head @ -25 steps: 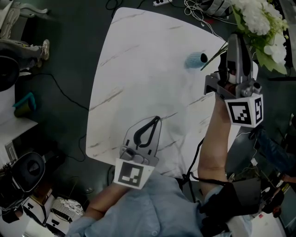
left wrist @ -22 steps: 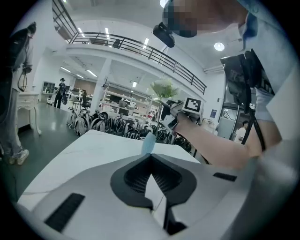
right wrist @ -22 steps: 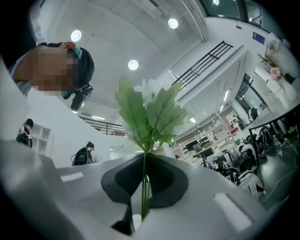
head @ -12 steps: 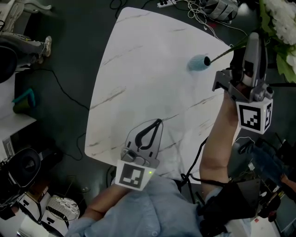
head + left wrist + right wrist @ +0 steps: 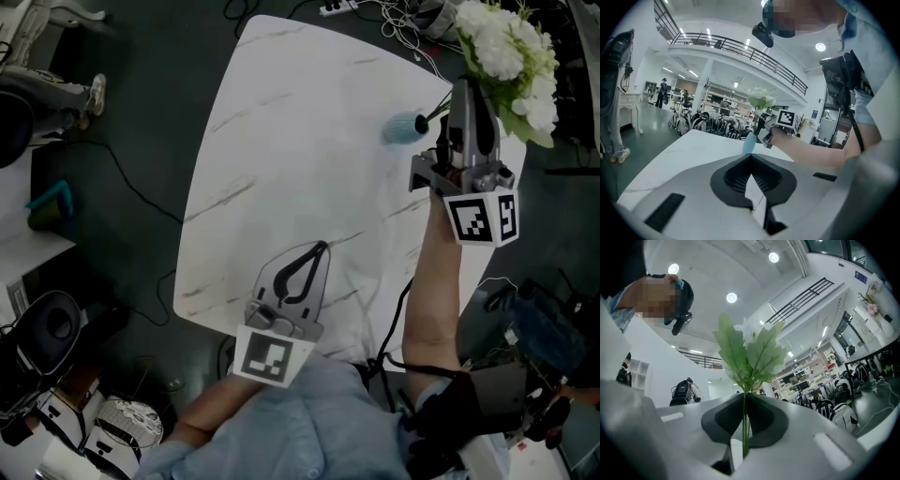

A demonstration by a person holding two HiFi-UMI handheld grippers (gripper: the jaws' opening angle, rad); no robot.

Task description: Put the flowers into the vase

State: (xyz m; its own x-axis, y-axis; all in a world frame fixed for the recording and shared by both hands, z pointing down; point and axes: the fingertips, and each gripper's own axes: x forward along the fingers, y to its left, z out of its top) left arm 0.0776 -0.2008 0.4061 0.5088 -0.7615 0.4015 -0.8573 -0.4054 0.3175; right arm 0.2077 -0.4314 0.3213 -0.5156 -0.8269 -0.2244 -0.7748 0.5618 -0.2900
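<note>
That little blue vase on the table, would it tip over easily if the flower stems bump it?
Probably: the vase looks small and narrow beside the big flowers, so likely light. It stands free on the smooth table, so it may slide or topple.

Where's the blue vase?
In the head view, the blue vase sits on the table near its far right edge, just left of the right tool holding the flowers.

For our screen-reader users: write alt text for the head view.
The right gripper holds white flowers by their stems, stem ends at the mouth of a small blue vase on a marble table. The left gripper is shut and empty.
</note>
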